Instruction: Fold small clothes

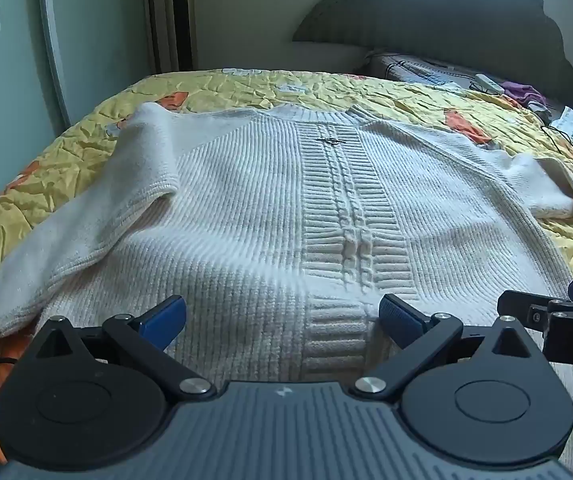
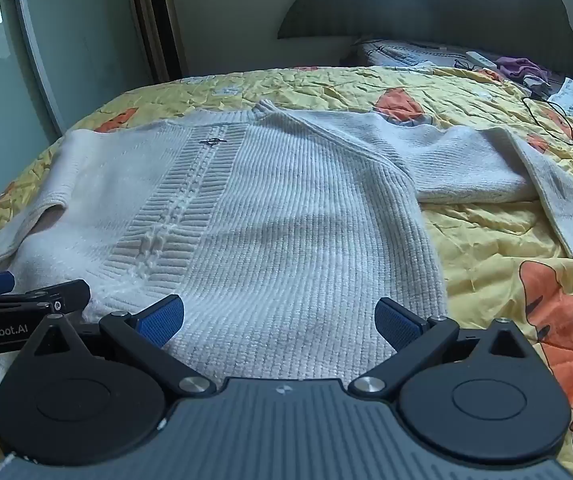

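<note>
My left hand-held gripper hangs over the near hem of the white knit sweater, its blue pads spread wide with nothing between them. My right hand-held gripper is beside it, jaws just as wide apart and empty, over the same hem. The sweater lies flat, front up, on the yellow quilt of the bed, both sleeves out to the sides.

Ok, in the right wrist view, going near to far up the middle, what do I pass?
Open right gripper → white ribbed knit sweater lying flat → yellow quilted bedspread with orange cartoon prints → dark scalloped headboard.
</note>
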### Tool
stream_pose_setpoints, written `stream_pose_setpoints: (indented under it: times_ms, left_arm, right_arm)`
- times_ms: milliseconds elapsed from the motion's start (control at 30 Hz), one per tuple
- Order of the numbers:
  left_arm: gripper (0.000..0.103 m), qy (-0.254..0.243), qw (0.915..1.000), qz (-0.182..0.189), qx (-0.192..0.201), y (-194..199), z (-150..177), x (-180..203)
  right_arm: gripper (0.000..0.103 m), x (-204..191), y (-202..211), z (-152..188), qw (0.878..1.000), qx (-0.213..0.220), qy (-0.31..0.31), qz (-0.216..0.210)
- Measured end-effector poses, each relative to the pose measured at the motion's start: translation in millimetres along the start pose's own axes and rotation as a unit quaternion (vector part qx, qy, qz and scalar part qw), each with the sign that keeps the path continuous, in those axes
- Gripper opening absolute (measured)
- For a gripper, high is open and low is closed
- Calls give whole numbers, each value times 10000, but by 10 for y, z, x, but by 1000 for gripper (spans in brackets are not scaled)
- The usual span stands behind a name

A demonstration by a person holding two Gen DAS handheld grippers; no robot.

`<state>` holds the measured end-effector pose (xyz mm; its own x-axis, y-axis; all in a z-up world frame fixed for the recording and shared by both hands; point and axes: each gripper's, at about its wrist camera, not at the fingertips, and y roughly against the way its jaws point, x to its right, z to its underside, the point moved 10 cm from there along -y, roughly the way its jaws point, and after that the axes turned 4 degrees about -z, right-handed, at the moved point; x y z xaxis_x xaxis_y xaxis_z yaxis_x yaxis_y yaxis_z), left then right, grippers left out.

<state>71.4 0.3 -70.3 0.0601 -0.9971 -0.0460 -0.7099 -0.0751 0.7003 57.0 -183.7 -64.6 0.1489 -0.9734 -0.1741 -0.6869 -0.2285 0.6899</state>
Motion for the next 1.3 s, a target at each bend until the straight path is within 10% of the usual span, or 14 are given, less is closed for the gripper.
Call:
stream_pose_setpoints:
  times_ms: [1300]
  left_arm:
    - [103,-7,9998,-172,41,-14,-13,-70]
  right_arm:
    - [103,36,32,10,10000,12,-39,13]
